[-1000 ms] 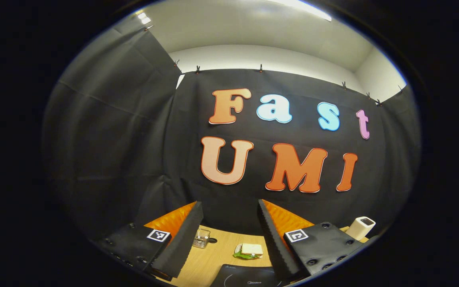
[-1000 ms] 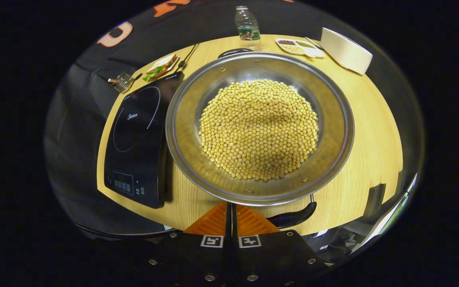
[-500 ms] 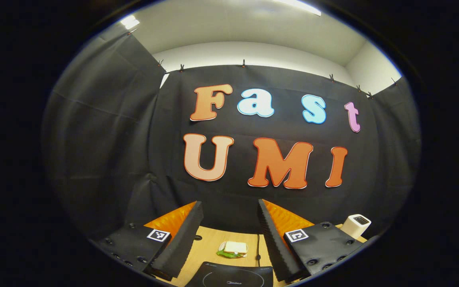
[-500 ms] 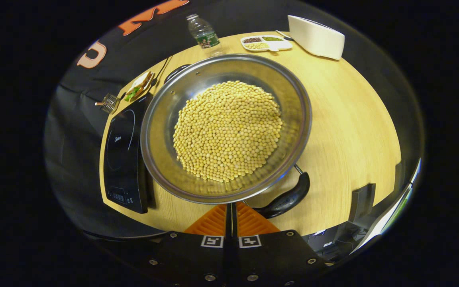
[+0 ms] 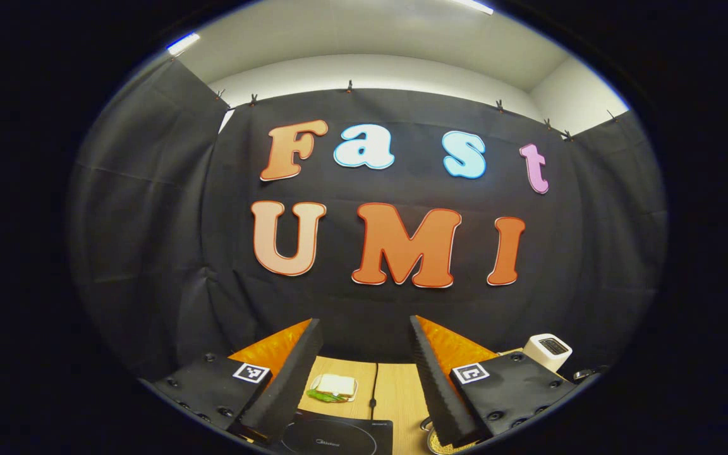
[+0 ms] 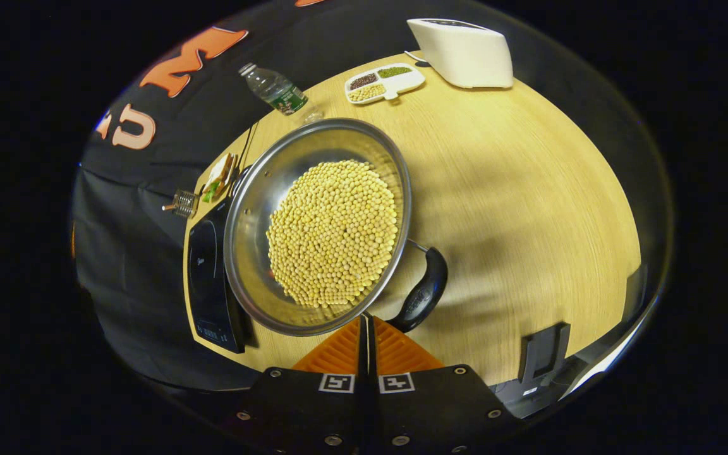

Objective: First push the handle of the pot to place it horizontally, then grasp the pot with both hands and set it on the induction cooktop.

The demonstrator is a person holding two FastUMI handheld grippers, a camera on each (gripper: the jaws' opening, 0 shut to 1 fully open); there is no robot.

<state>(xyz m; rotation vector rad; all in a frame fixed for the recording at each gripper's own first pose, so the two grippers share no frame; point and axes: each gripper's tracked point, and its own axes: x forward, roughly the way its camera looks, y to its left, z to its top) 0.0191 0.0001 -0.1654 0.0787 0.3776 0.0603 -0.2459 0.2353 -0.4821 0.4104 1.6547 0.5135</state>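
At the centre of the right gripper view, the pot (image 6: 256,253) is shiny, smooth metal with a glossy dark plastic-looking handle (image 6: 426,292), beside the glossy black induction cooktop (image 6: 203,278) on a matt wood-grain table (image 6: 515,208).

Induction cooktop (image 6: 209,278) partly behind pot (image 6: 256,208)

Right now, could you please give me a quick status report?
Right tool shut, at the pot rim. Left tool open, holding nothing. Pot of beans beside the cooktop, handle toward the right tool.
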